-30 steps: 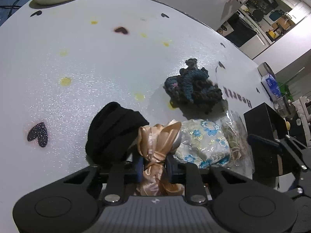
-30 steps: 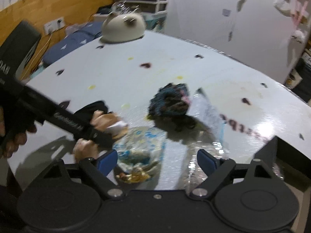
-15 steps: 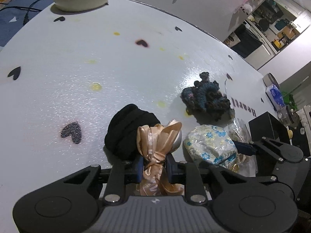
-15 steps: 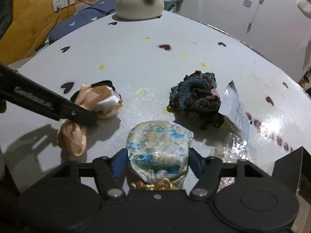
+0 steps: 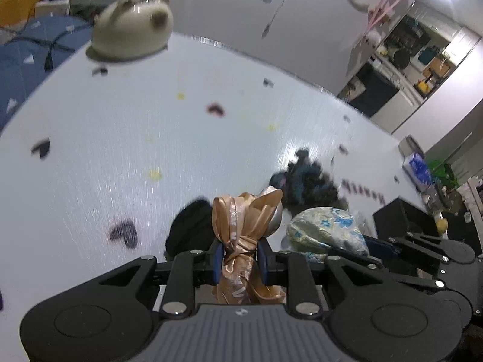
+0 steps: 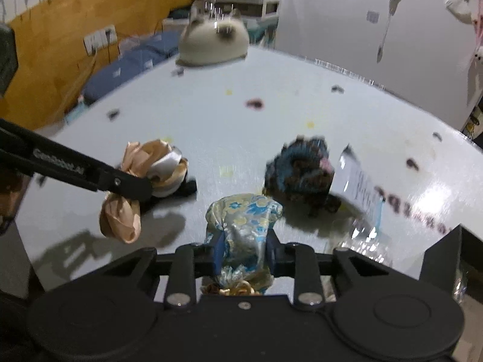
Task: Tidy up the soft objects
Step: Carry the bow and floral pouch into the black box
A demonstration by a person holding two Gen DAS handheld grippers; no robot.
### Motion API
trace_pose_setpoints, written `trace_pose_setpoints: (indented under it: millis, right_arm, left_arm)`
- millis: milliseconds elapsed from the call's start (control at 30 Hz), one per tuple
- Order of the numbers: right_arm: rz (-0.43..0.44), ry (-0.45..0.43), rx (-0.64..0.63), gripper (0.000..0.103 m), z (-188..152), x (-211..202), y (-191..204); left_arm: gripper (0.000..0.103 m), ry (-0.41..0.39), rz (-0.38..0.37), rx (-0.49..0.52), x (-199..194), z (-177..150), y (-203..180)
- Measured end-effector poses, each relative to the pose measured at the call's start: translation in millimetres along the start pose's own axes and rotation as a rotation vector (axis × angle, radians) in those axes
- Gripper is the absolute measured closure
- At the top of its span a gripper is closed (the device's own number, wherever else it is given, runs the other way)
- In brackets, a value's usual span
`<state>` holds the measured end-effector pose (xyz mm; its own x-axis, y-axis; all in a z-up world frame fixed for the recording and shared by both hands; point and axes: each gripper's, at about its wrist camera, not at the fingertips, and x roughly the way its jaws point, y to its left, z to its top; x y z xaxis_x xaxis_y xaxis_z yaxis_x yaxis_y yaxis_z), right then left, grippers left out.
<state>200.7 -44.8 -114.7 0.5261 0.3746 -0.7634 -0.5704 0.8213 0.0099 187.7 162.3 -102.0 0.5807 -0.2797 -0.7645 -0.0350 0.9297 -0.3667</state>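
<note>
My left gripper [image 5: 238,255] is shut on a peach satin scrunchie [image 5: 246,220] and holds it above the white table [image 5: 120,138]; the scrunchie also shows in the right wrist view [image 6: 151,166]. My right gripper [image 6: 243,249] is shut on a blue floral scrunchie [image 6: 244,220], lifted off the table; it shows in the left wrist view too [image 5: 326,229]. A black scrunchie [image 5: 190,229] lies on the table under the left gripper. A dark blue crocheted scrunchie [image 6: 302,169] lies further back, also in the left wrist view [image 5: 305,181].
A cream cat-shaped container [image 6: 214,42] stands at the table's far edge, also in the left wrist view [image 5: 132,30]. A clear plastic packet [image 6: 359,178] lies right of the crocheted scrunchie. A black box [image 5: 401,220] stands at the right.
The right gripper closed on the floral scrunchie and lifted it. The left gripper raised the peach scrunchie higher above the table, off the black one.
</note>
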Motion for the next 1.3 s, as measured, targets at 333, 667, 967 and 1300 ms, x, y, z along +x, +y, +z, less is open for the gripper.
trace_pose_setpoints:
  millis: [333,667,967,1300]
  right_arm:
    - [-0.028,-0.228,0.100,0.075,16,-58,-26]
    - [-0.032,-0.340,0.201,0.075,-2,-104,-77]
    - [-0.083,-0.332,0.272,0.075,-43,-141,-146]
    - [-0.160,-0.306,0.367,0.075,-96,-175,-221]
  left_arm:
    - [0.078,-0.172,-0.014,0.020,-37,19,-32]
    - [0.078,-0.191,-0.042,0.076,-34,9,-104]
    - [0.078,-0.129,-0.116,0.078,-3,-6,-180]
    - [0.078,0.013,-0.246,0.093,56,-27,-262]
